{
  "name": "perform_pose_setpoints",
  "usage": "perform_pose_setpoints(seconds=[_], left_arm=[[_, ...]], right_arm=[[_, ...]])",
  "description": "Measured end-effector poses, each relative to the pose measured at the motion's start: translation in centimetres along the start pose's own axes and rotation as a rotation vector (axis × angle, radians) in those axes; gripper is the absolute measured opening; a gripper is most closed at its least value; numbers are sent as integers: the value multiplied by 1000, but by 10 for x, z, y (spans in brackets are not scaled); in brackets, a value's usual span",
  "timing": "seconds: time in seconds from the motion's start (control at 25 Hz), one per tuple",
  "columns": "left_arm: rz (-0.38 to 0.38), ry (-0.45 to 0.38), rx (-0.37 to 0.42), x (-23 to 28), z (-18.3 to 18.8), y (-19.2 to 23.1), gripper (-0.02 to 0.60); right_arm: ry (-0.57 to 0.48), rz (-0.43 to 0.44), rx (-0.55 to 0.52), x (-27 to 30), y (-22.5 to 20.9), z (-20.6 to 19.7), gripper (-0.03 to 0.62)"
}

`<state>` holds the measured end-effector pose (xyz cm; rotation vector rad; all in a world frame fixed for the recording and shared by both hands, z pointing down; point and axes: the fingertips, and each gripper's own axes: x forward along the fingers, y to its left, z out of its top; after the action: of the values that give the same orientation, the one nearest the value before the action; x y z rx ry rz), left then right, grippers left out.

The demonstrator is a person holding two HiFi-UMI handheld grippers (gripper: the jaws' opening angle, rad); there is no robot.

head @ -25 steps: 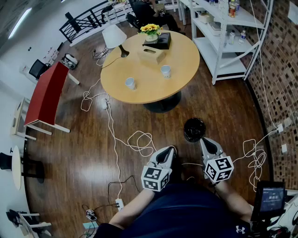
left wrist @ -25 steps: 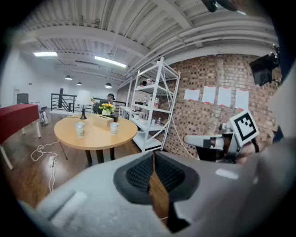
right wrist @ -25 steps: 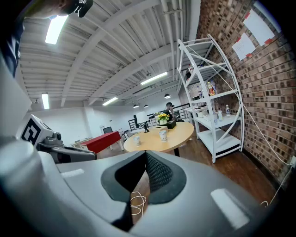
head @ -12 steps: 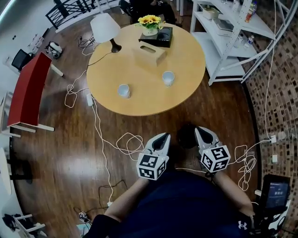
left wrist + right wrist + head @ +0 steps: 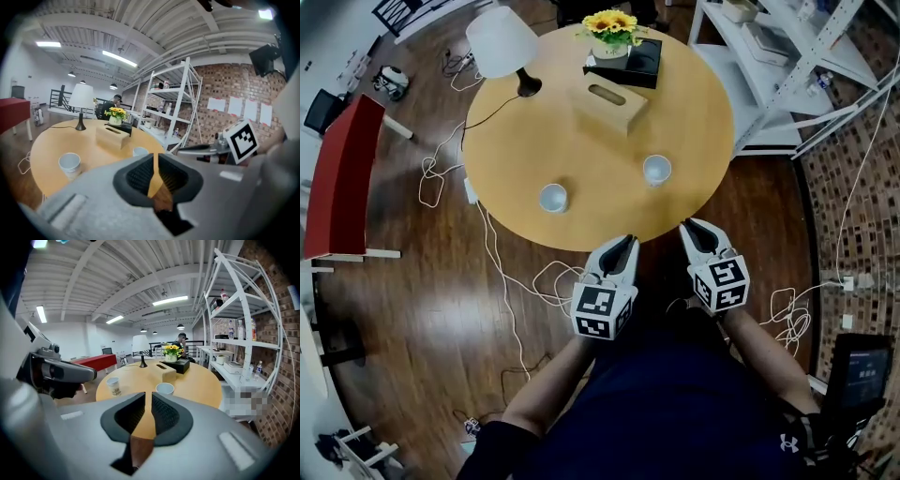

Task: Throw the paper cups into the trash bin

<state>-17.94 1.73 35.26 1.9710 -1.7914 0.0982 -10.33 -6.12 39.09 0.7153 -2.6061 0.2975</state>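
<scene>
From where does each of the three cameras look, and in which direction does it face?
Head view: on the person's head, facing steeply down at the round table with left cup and right cup; arms, left gripper and right gripper show.
Left gripper view: rides the left gripper, looks along its jaws, just opening and empty, across the table.
Right gripper view: likewise on the right gripper, jaws just opening, empty.
Shared: both gripper views show both cups and the tissue box.

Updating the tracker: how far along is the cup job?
Done: nothing; left cup and right cup stand on the table. In hand: left gripper and right gripper at the table's near edge, fingers just opening, nothing between them. To do: grab each cup, bin both.
</scene>
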Motion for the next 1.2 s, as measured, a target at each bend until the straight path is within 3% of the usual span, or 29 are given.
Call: perform_pose_setpoints(seconds=[0.16, 0.24, 0.32, 0.56, 0.84, 0.92, 1.04, 1.2], left_arm=[[80, -48, -2, 10, 16, 24, 32], [106, -30, 3, 12, 11, 33, 79], [121, -8, 14, 15, 6, 39, 131], [150, 23, 0, 10, -6, 53, 158], [160, 52, -43, -3, -26, 65, 149], [164, 59, -55, -5, -30, 68, 141], [163, 63, -68, -6, -32, 71, 132], [148, 70, -84, -4, -33, 75, 118]], right_arm=[[68, 40, -85, 49, -7, -5, 125], [109, 55, -144, 71, -9, -8, 163], [131, 62, -206, 91, -14, -6, 177], [248, 62, -336, 144, -21, -7, 193], [410, 56, -419, 174, -23, -30, 182], [439, 33, -460, 178, -25, -34, 137], [437, -5, -497, 177, -28, -30, 40], [403, -10, -465, 166, -28, -20, 34]])
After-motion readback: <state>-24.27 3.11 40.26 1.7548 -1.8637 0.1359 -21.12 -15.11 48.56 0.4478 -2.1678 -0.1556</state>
